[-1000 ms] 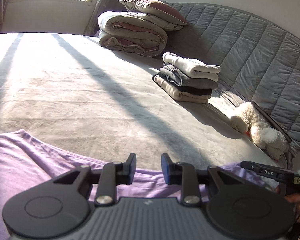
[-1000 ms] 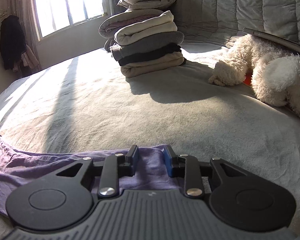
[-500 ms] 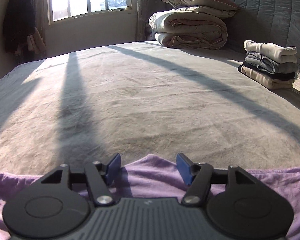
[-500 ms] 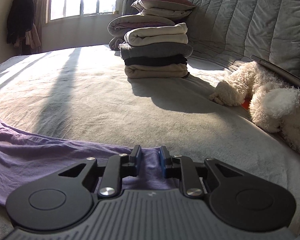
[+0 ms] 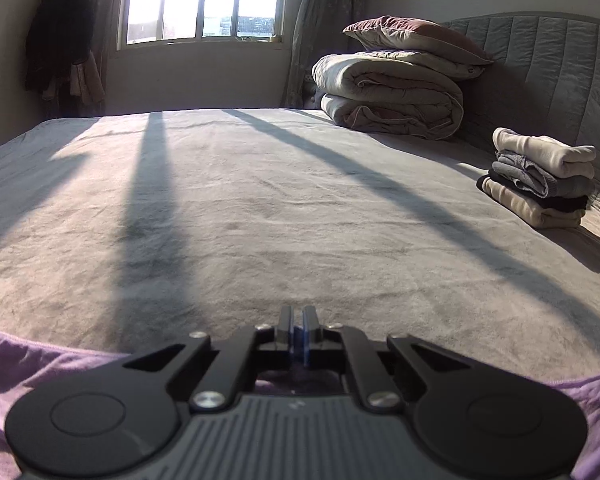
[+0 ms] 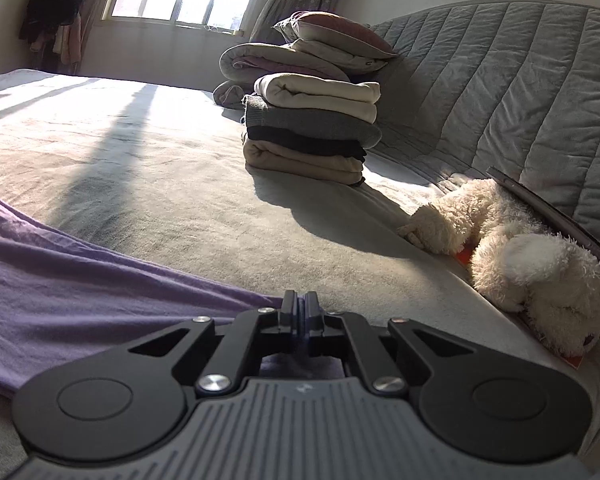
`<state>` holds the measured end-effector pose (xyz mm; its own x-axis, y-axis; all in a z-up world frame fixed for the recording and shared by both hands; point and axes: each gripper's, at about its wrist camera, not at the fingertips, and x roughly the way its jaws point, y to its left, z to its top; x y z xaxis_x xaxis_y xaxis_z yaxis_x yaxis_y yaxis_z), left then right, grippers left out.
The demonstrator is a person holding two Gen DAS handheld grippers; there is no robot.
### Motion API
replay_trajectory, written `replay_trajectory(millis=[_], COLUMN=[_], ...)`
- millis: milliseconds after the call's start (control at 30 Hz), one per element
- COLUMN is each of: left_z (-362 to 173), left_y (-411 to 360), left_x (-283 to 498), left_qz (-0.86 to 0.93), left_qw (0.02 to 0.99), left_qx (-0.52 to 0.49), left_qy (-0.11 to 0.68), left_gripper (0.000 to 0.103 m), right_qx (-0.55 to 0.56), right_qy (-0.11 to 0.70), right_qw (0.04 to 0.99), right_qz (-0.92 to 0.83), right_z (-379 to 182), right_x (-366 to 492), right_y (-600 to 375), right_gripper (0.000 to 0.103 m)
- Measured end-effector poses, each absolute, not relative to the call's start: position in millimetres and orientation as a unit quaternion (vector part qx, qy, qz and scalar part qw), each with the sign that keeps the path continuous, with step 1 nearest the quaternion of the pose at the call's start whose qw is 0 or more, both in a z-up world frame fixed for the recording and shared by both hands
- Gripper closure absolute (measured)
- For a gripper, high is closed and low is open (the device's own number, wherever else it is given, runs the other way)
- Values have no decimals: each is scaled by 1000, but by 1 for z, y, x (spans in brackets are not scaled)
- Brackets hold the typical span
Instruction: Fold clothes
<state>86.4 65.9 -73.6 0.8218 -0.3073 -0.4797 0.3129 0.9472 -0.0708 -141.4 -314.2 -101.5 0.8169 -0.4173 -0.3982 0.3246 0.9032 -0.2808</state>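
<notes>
Lying along the near edge of the grey bed (image 5: 260, 200): one purple garment (image 6: 60, 280). Pinching its hem, jaws having just been closing: left gripper (image 5: 299, 320) and right gripper (image 6: 300, 304), both clenched on cloth. Sitting near the headboard: one stack of four folded clothes (image 6: 312, 128), one rolled quilt (image 5: 392, 100) (pillow on top). Showing only in the right view: one white plush toy (image 6: 520, 256).

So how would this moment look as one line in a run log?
step: grasp shirt edge | left gripper: just closed on purple shirt | right gripper: just closed on shirt | folded pile: untouched on bed
</notes>
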Motion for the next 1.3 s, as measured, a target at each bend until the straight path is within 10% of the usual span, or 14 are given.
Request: replay_trajectory(millis=[400,700,1300], left_z=[-86,-80,-78], left_y=[62,82,101], left_x=[104,109,123], left_qz=[-156,-179,-230], left_qw=[942,928,909], left_qx=[-4,-70,-70], left_qy=[297,320,340], left_gripper=[89,72,63], right_qx=[-77,51,18], right_qy=[252,251,363], right_qw=[945,963,920], right_qz=[-194,-87,145], right_z=[-102,-54,-67], right_x=[-139,-131,-30], right_y=[-324,-317,-214], right_gripper=[99,59,59])
